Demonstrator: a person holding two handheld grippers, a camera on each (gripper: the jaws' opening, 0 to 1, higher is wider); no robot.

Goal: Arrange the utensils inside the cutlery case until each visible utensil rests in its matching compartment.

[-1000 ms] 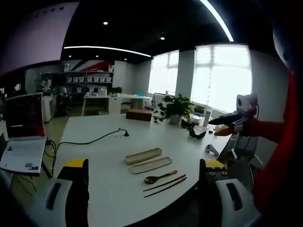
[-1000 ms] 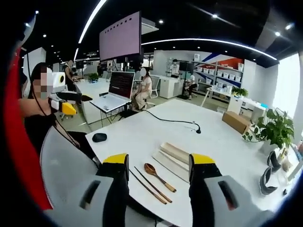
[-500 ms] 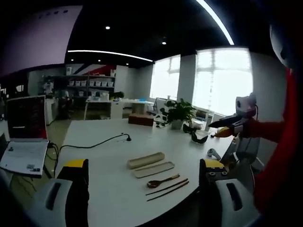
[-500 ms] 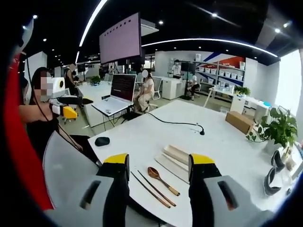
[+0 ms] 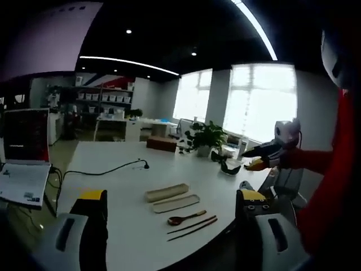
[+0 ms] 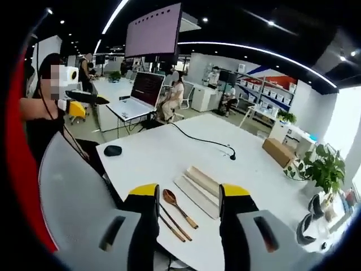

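Both grippers open, empty; wooden spoon (image 6: pixel 179 208) and chopsticks (image 6: pixel 169 221) lie lower centre between right gripper (image 6: pixel 188 197) jaws, long axes diagonal, beside case (image 6: pixel 197 189); left gripper (image 5: pixel 172 200) farther.

Spoon (image 6: pixel 179 208): 1. Chopsticks (image 6: pixel 171 222): 2, at the spoon's 7 o'clock. Case tray (image 6: pixel 196 195): 1. Case lid (image 6: pixel 203 180): 1. Mouse (image 6: pixel 113 150): 1. Laptop (image 6: pixel 137 100): 1. Cardboard box (image 6: pixel 278 151): 1. Potted plant (image 6: pixel 321 167): 1. Cable (image 6: pixel 200 141): 1.
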